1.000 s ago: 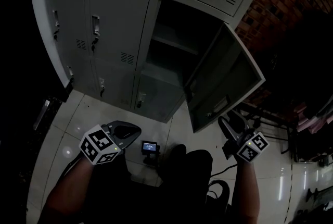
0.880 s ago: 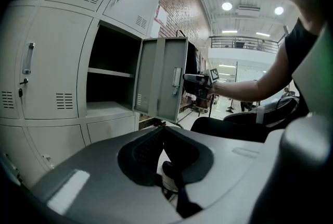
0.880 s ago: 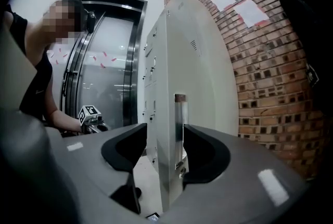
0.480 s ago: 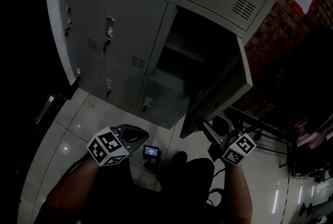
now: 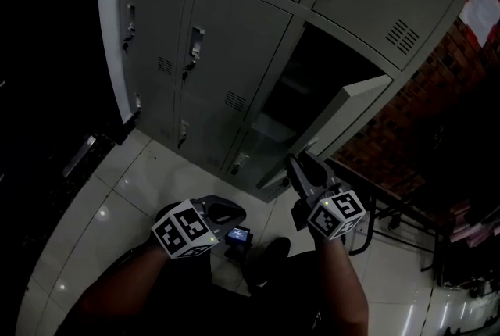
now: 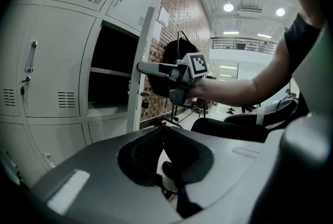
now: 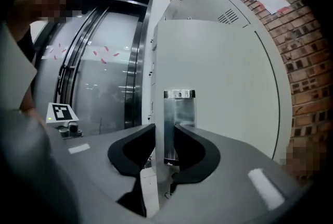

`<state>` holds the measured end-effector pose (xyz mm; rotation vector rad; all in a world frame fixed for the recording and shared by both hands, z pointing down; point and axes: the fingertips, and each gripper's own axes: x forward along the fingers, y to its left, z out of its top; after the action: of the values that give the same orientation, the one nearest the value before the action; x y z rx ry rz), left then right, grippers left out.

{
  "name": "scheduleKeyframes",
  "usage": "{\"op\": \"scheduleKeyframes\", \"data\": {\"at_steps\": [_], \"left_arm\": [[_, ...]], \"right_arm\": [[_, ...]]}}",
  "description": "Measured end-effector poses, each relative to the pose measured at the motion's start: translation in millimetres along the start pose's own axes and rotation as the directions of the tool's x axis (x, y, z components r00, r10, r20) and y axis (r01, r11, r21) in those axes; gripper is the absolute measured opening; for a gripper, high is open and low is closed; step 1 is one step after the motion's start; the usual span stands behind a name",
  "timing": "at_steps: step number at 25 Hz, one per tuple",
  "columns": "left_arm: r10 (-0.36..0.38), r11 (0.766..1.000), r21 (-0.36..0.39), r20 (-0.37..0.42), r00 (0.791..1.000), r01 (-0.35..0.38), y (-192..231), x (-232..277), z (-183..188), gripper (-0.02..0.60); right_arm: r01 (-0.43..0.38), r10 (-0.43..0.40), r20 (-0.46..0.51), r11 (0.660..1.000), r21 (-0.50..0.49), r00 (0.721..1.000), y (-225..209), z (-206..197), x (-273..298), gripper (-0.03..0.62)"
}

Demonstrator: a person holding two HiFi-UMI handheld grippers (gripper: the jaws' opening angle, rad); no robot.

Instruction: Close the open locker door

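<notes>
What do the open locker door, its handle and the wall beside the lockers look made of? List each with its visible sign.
Locker door: probably painted sheet metal. It is a flat, pale grey, matte panel with a thin edge.
Handle: probably polished or chromed metal, since its surface mirrors the surroundings.
Wall: bare brick, with reddish courses and visible mortar joints.
</notes>
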<state>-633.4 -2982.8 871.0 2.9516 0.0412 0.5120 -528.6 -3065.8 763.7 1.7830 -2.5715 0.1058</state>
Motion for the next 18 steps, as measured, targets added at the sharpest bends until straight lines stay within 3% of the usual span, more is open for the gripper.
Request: {"op": "scheduleKeyframes", "data": {"at_steps": [8, 18], "left_arm": [[0.001, 1.000, -0.010, 0.012, 1.000, -0.001, 1, -2, 3, 0.012], [0.017, 1.000, -0.019, 0.020, 1.000, -0.016, 3, -9, 3, 0.012]], "right_arm": [[0.137, -0.137, 0.020, 0.990, -0.012, 0.990, -17, 2, 63, 0.118], [0.233, -0.236, -0.032, 0.970, -0.069, 0.971, -60, 4, 131, 0.101]]}}
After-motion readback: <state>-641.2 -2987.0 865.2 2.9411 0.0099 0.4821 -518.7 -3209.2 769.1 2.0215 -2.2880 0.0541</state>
